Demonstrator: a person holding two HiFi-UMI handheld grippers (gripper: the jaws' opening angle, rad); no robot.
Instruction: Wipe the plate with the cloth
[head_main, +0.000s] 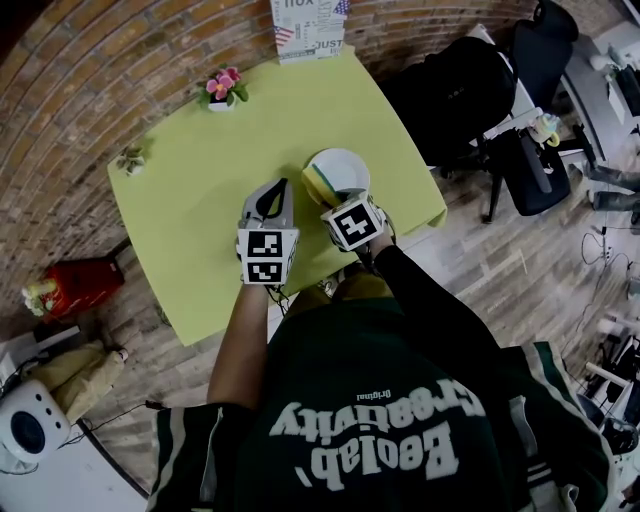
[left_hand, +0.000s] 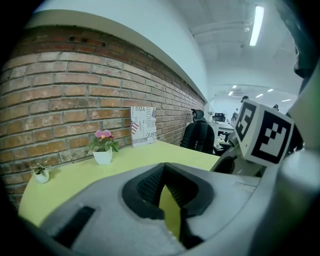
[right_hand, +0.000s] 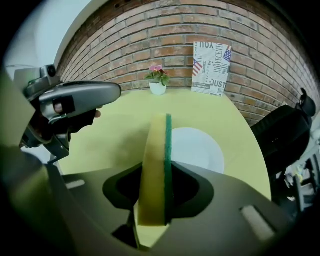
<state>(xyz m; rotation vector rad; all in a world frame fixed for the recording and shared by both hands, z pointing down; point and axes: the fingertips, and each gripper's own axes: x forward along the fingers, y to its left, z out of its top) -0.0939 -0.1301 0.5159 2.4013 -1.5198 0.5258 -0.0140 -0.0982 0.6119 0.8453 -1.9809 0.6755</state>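
A white plate (head_main: 345, 163) lies on the yellow-green table (head_main: 190, 230), near its right side. My right gripper (head_main: 324, 196) is shut on a yellow sponge with a green scouring face (head_main: 316, 184), held on edge at the plate's near left rim. In the right gripper view the sponge (right_hand: 155, 160) stands upright between the jaws, with the plate (right_hand: 197, 147) just beyond it. My left gripper (head_main: 271, 193) hovers beside it to the left, over bare table, shut and holding nothing. In its own view my left gripper (left_hand: 165, 177) shows only table through a thin slit.
A white pot of pink flowers (head_main: 222, 90) and a small plant pot (head_main: 131, 160) stand near the brick wall. A printed sign (head_main: 307, 28) leans at the table's far edge. Black office chairs (head_main: 455, 85) crowd the right side, and a red object (head_main: 75, 285) sits on the floor at left.
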